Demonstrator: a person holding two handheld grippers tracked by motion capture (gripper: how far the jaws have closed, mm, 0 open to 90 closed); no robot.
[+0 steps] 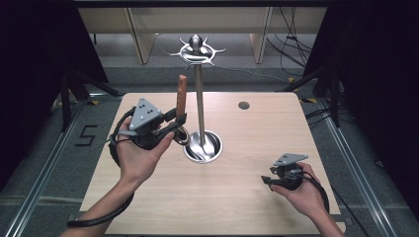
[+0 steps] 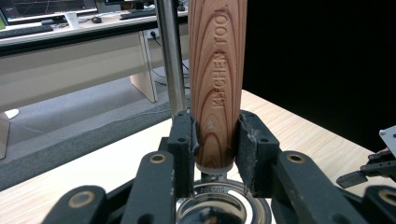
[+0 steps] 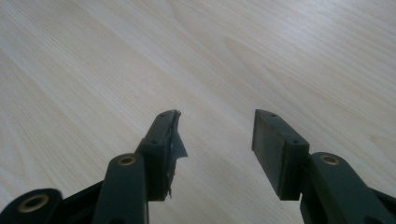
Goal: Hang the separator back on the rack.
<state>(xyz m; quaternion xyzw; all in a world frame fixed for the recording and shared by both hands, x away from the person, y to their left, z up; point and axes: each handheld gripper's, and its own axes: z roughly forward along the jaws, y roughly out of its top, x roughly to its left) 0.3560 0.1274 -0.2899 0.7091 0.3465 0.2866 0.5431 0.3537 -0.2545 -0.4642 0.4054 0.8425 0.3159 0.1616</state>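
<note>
A kitchen utensil with a wooden handle (image 1: 182, 94) stamped "KITCHEN TOOL" stands upright, handle up, with its metal end low by the jaws. My left gripper (image 1: 179, 120) is shut on the lower part of that handle (image 2: 217, 84), a pad pressing on each side. It hovers just left of the steel pole (image 1: 199, 98) of a utensil stand, whose round base (image 1: 203, 147) sits mid-table and whose hooked crown (image 1: 196, 50) is at the top. My right gripper (image 1: 267, 181) rests low at the table's right front, open, with bare wood between its jaws (image 3: 215, 135).
The light wooden table (image 1: 247, 202) has a small dark round hole (image 1: 243, 105) near its far edge. Beyond the table are desk legs, cables on the floor and dark curtains at both sides. Desks with monitors show in the left gripper view.
</note>
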